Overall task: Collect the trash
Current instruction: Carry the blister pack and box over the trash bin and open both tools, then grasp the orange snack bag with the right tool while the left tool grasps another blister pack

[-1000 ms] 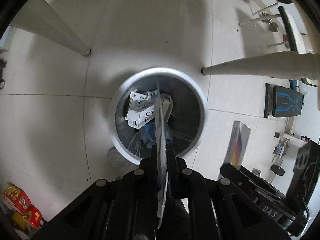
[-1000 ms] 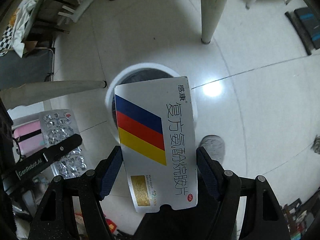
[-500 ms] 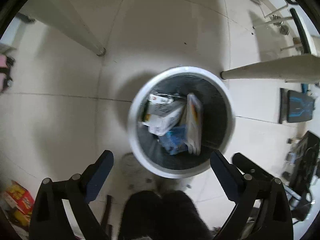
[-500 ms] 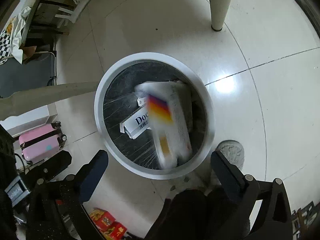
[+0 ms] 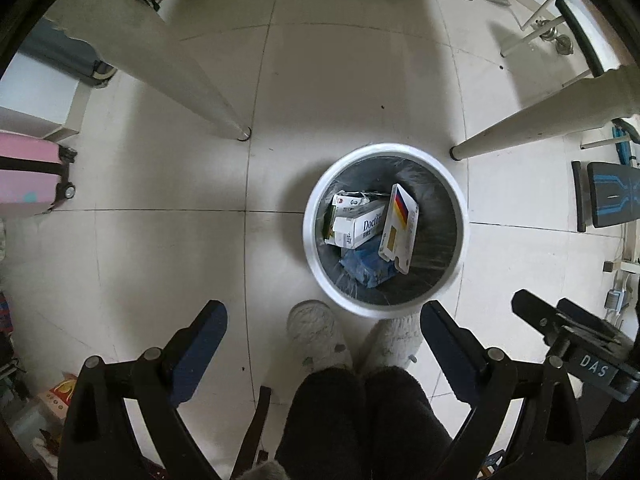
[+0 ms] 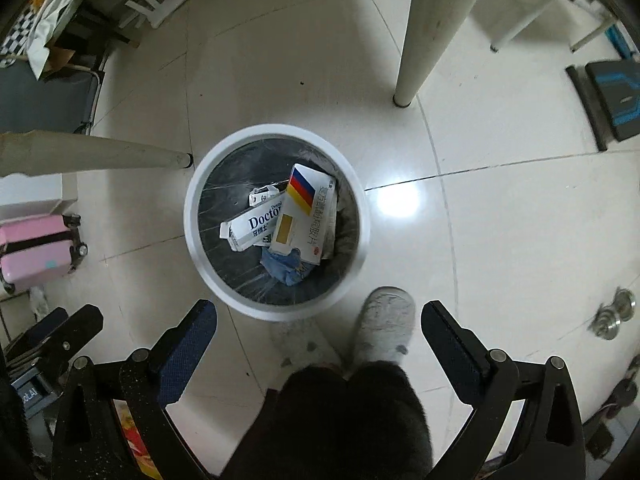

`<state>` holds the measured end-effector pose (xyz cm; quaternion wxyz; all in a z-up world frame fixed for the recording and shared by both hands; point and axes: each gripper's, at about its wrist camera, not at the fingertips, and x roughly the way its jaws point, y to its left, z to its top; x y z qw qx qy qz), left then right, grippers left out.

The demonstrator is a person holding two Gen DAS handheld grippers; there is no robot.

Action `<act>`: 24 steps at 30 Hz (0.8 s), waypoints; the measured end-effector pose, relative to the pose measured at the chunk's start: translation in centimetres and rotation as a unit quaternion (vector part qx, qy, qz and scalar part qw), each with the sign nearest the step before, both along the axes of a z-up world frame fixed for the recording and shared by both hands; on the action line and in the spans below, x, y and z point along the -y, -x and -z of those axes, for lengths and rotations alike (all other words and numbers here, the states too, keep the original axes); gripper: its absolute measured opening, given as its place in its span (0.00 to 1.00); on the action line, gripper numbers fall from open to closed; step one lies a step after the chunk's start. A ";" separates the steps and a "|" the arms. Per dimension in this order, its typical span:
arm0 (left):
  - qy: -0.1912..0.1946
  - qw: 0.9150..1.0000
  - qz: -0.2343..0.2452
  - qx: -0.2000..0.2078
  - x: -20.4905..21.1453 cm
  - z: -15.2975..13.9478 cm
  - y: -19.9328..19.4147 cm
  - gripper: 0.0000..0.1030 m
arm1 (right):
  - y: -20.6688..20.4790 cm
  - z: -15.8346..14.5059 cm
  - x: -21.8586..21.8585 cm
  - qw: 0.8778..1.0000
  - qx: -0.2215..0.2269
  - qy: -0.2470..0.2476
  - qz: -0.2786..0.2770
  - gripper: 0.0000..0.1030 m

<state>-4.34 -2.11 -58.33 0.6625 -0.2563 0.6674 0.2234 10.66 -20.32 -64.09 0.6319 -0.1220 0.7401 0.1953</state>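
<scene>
I see the round white bin (image 5: 385, 228) standing upright on the tiled floor, lined with a dark bag. Inside lies a white toothpaste box (image 5: 358, 224) printed "Doctor", tilted. A white medicine box (image 5: 399, 229) with blue, red and yellow stripes leans on it, one end raised. A crumpled blue wad (image 5: 366, 266) sits beneath them, near the bin's wall.
</scene>
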 end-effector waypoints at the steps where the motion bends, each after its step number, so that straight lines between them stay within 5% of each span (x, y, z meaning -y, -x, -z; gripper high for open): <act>1: -0.002 1.000 0.000 0.000 0.1 -0.6 0.3 0.96 | 0.1 -0.9 0.0 1.000 0.003 0.001 -0.004 1.00; 16: -0.055 0.998 -0.018 0.035 0.2 -19.1 2.1 0.96 | 1.6 -22.2 -1.3 0.999 0.012 -0.018 -0.037 1.00; 24: -0.072 0.989 -0.103 0.082 -5.1 -26.6 -3.1 0.96 | -5.1 -35.9 -5.7 0.995 0.053 -0.062 -0.060 1.00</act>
